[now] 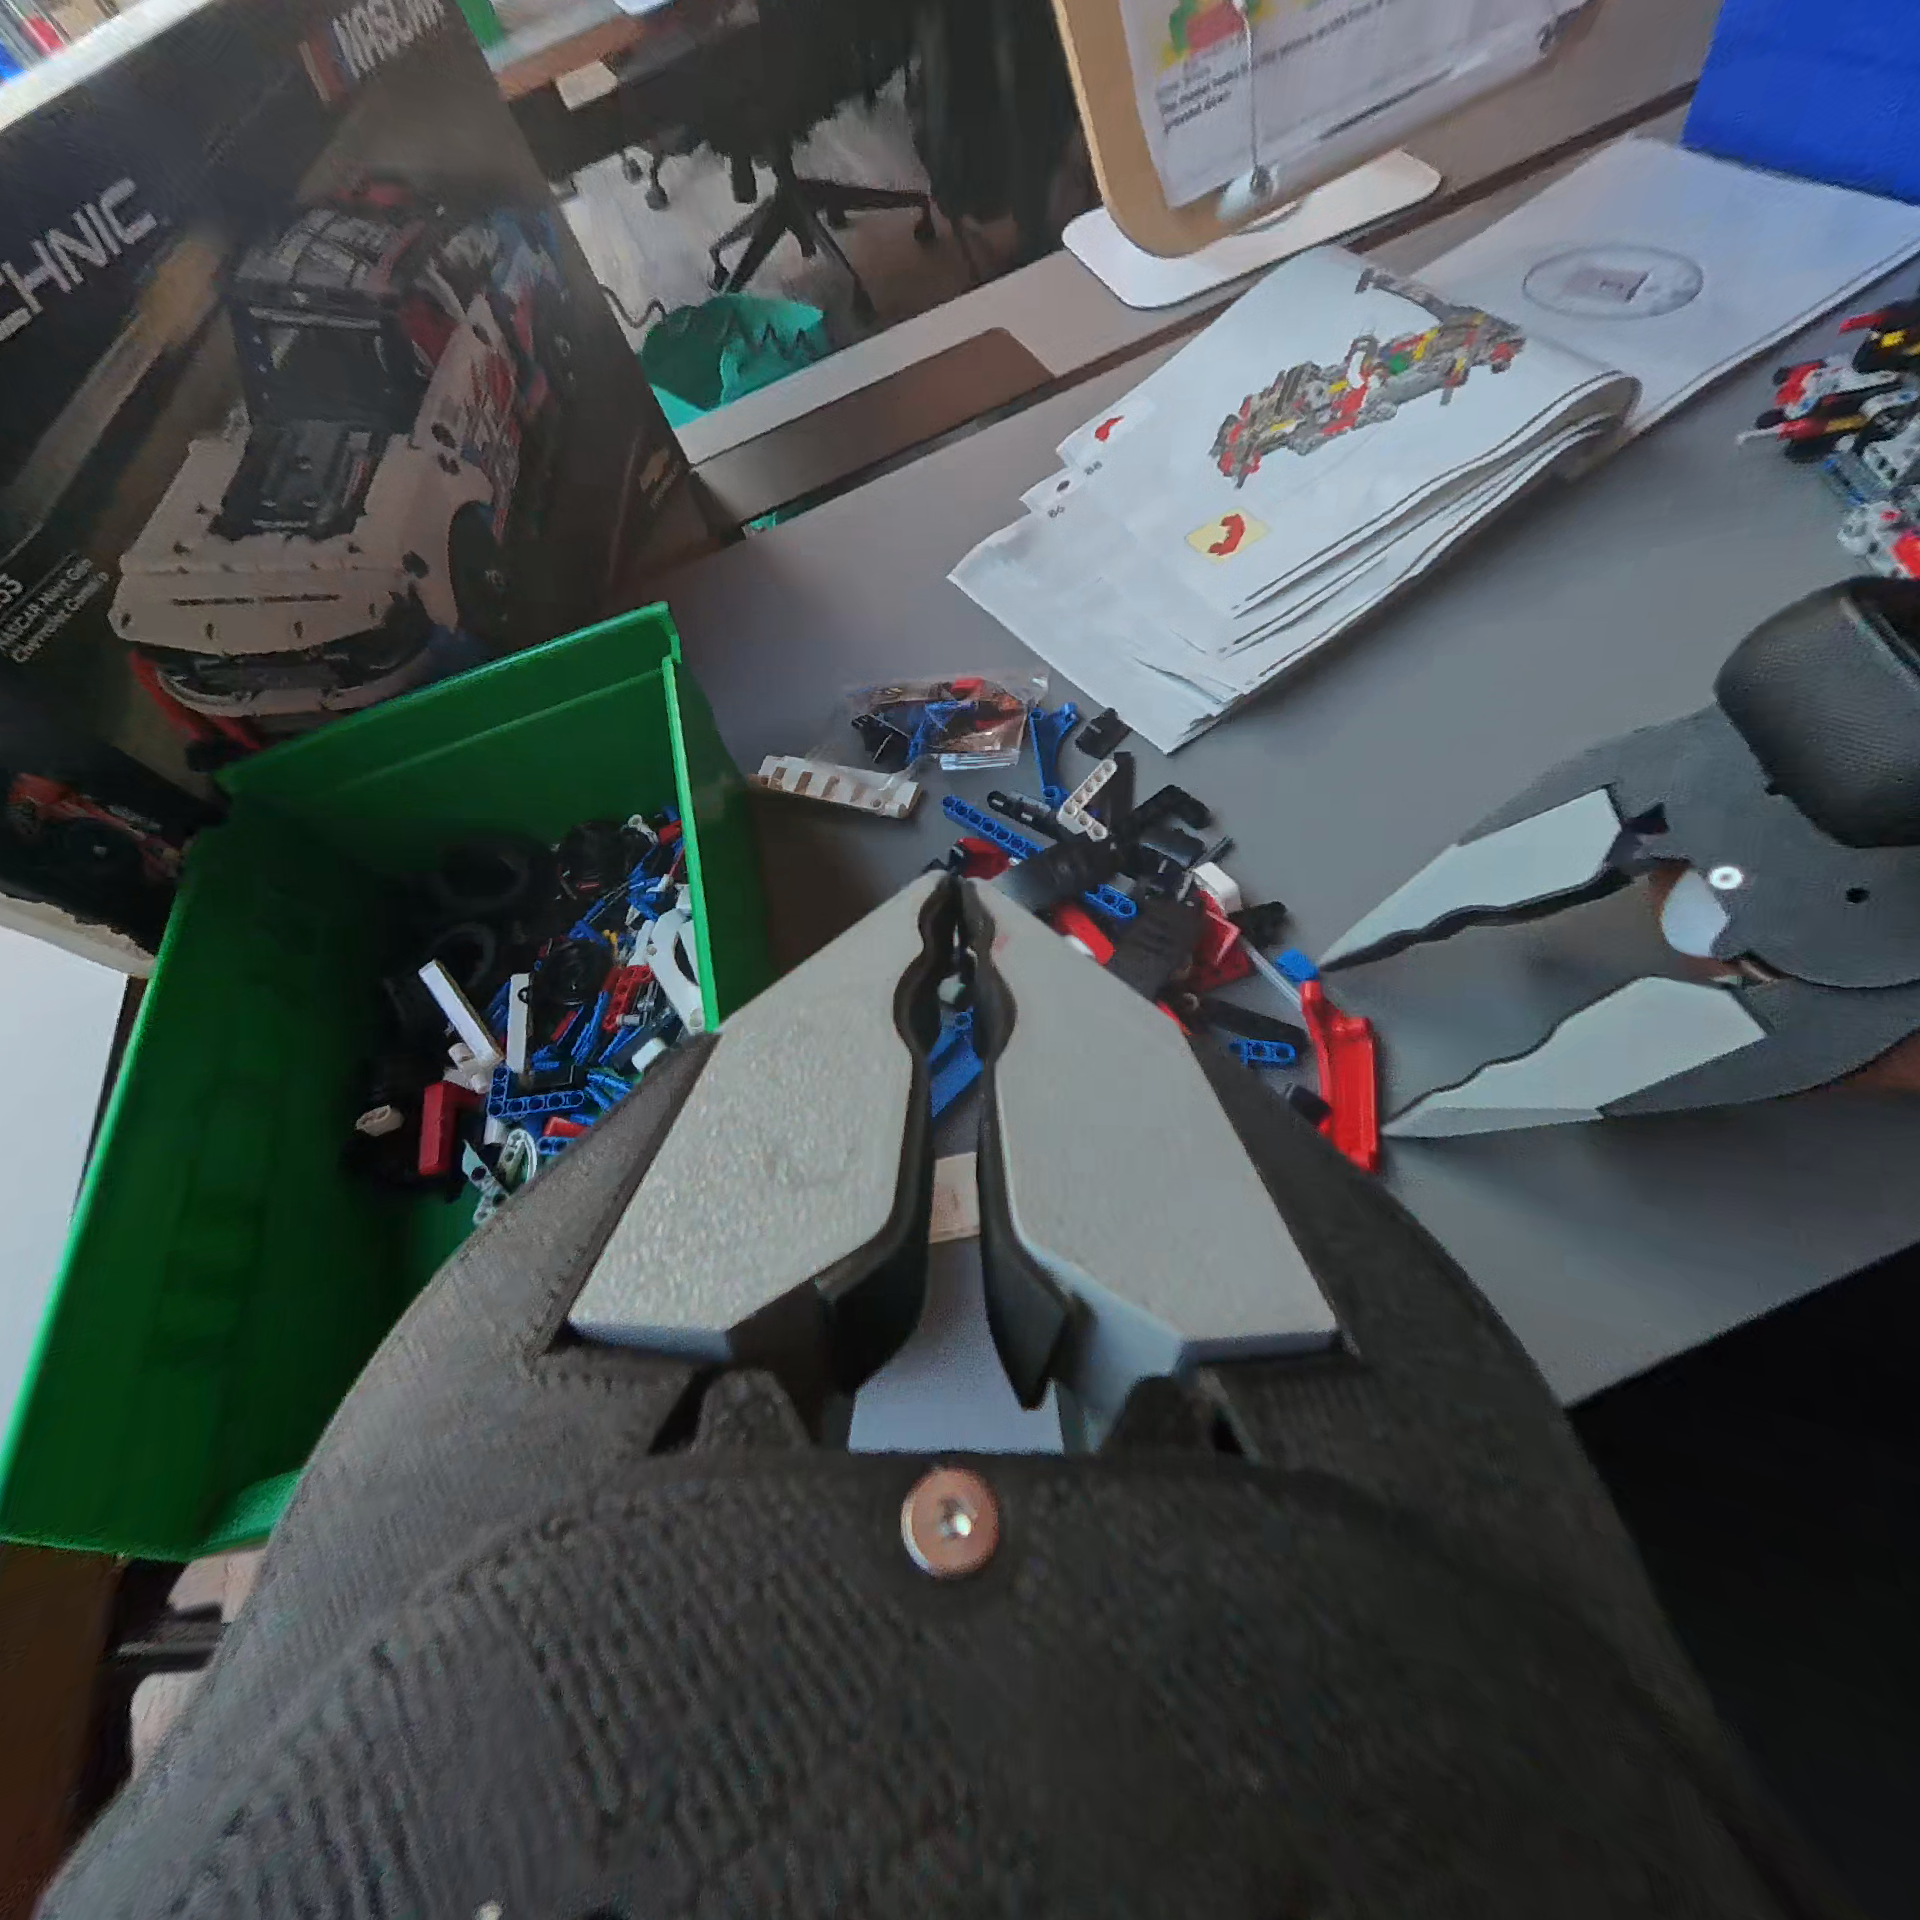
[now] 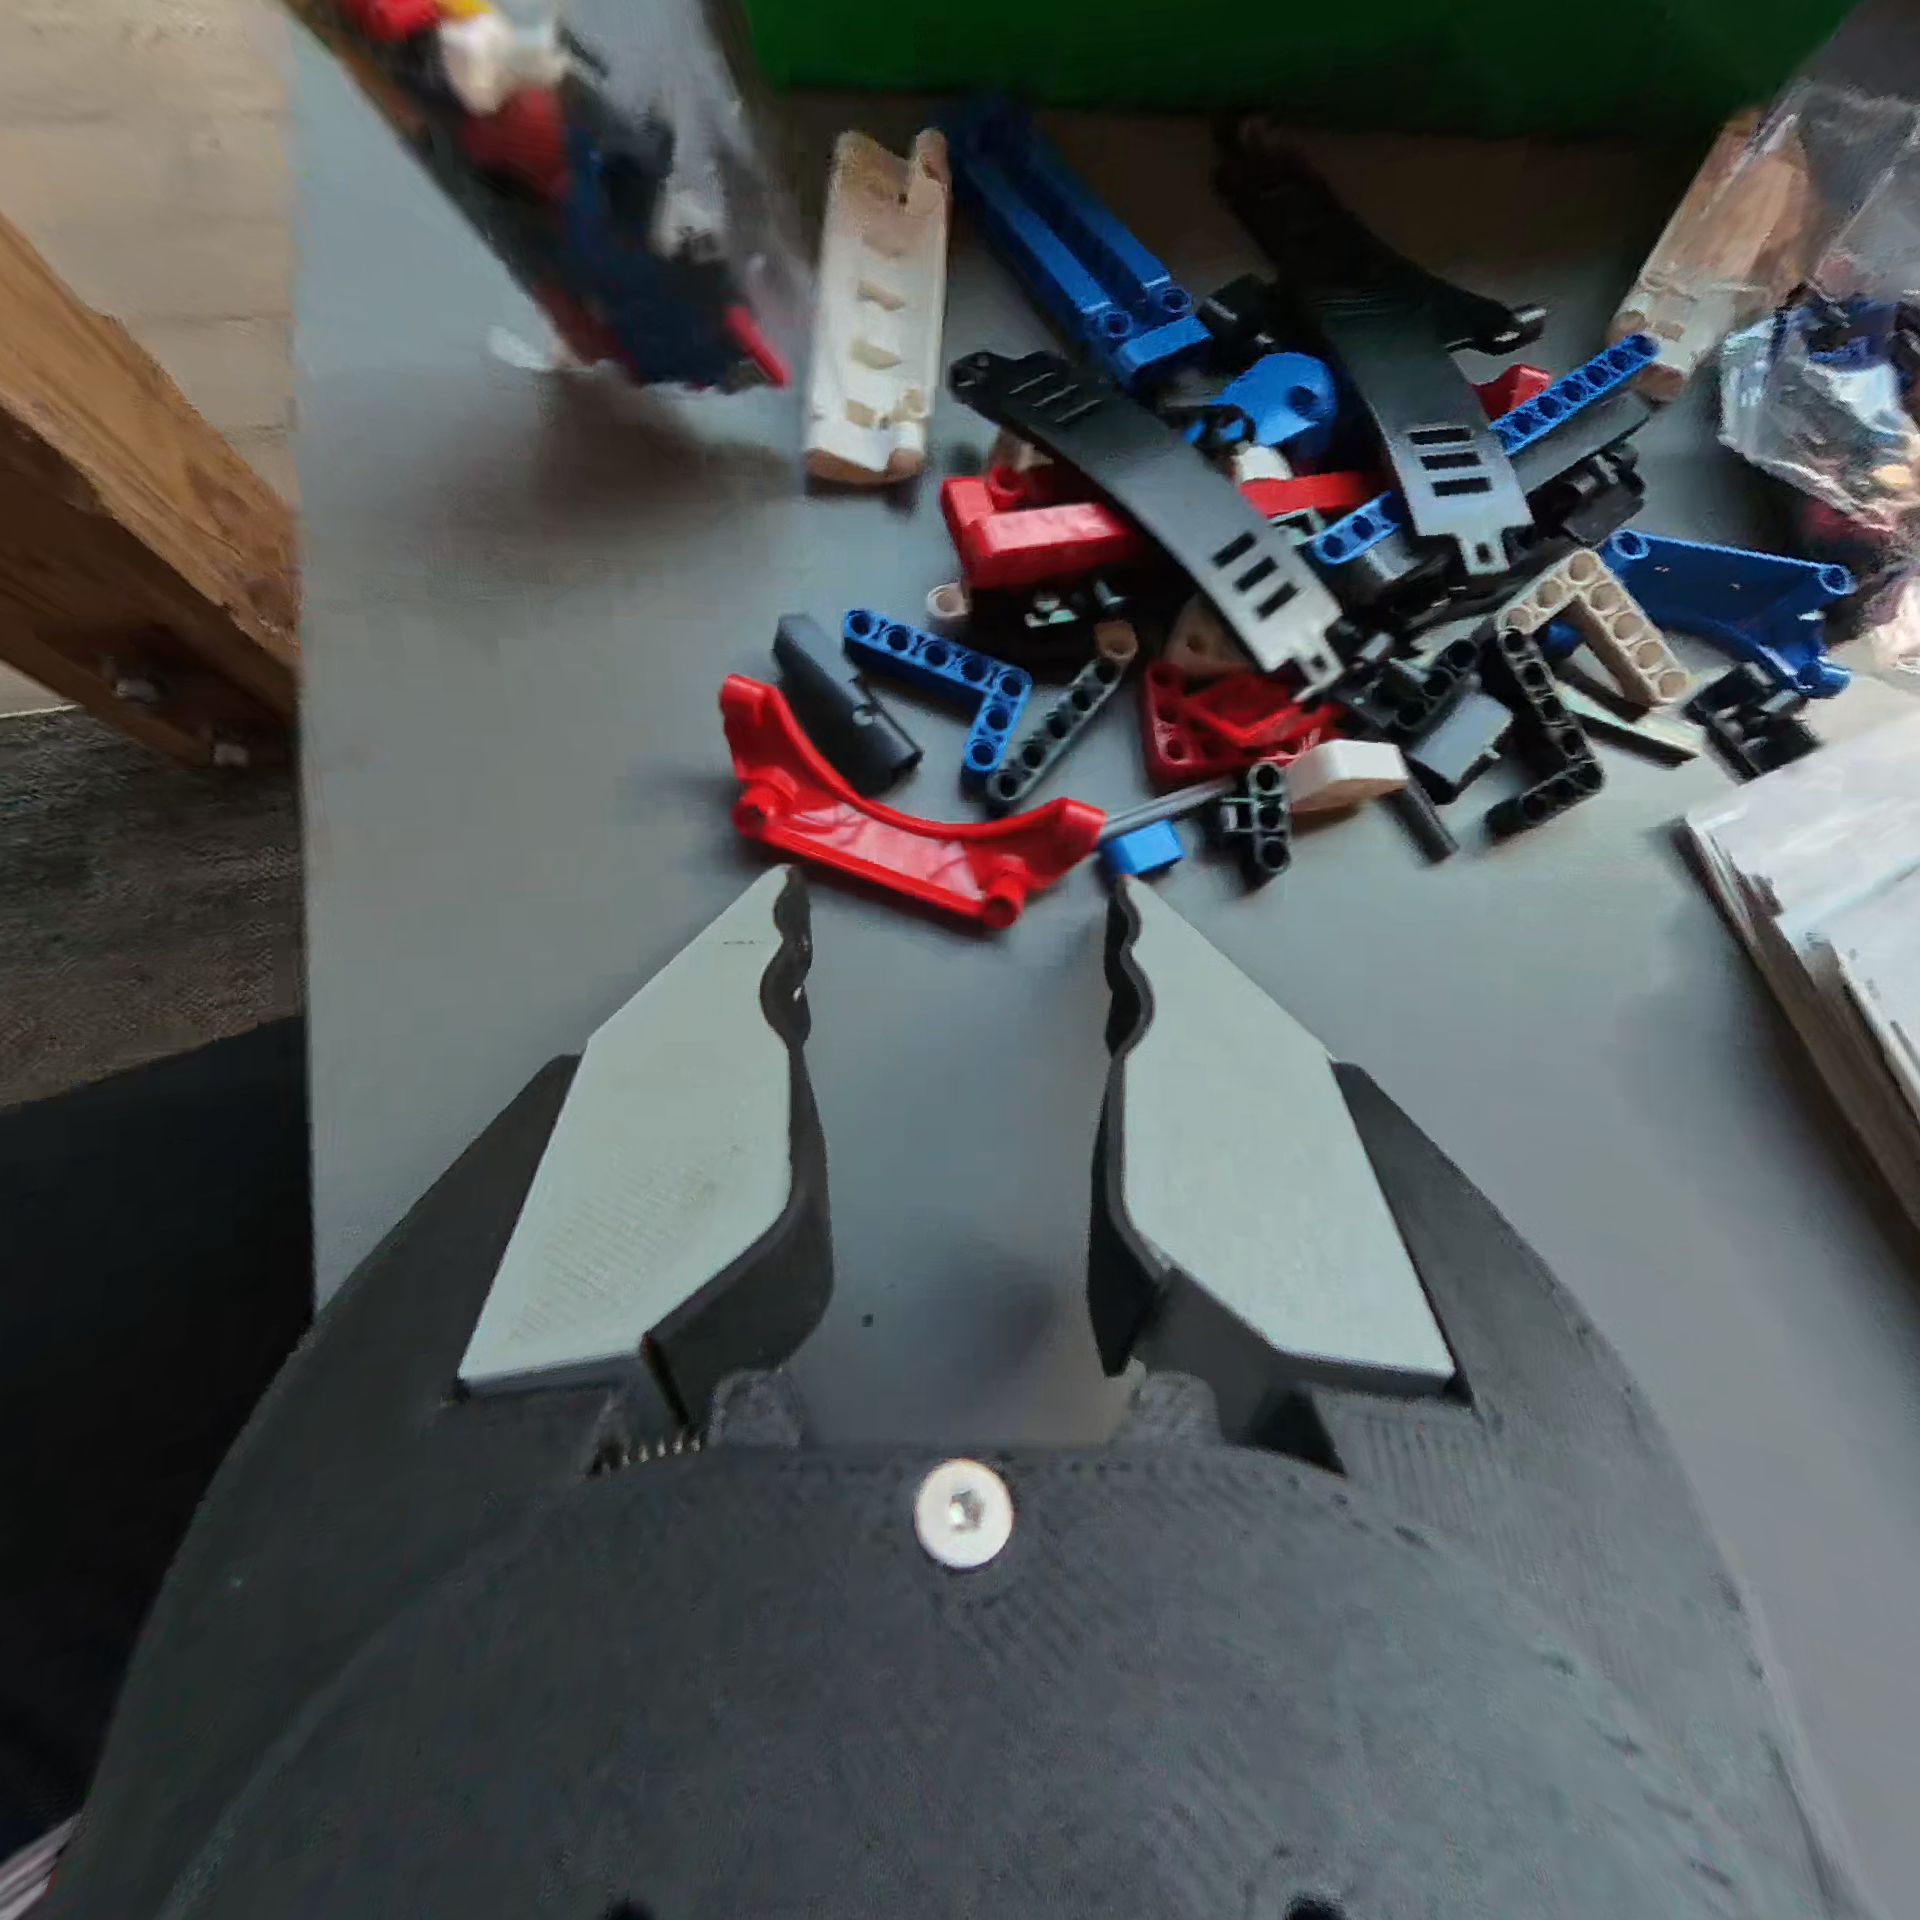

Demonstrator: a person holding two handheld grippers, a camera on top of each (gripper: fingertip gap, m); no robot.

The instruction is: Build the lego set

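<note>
My left gripper (image 1: 951, 896) is shut and hovers over the near edge of a pile of loose red, blue, black and white building pieces (image 1: 1143, 883) on the grey table (image 1: 1507, 779). I see nothing clearly gripped in it. My right gripper (image 2: 954, 888) is open and empty, low over the table. Its fingertips (image 2: 788, 894) sit just short of a red curved panel (image 2: 883, 831), which lies flat ahead of them, not between them. A small blue piece (image 2: 1141, 850) lies by the right fingertip. The right gripper also shows in the left wrist view (image 1: 1359, 1044), beside the red panel (image 1: 1345, 1081).
A green bin (image 1: 416, 748) holding several pieces stands left of the pile, with a large product box (image 1: 260, 364) behind it. An open instruction booklet (image 1: 1351, 468), a part-built model (image 1: 1860, 416) and a clear bag of pieces (image 1: 945, 717) lie beyond. The table's edge (image 2: 307, 831) runs on the left. The gap from one gripper's tips to the other's is roughly 20 centimetres. To reach the part-built model (image 1: 1860, 416) in a straight line is about 35 centimetres for my right fingers, about 50 centimetres for my left.
</note>
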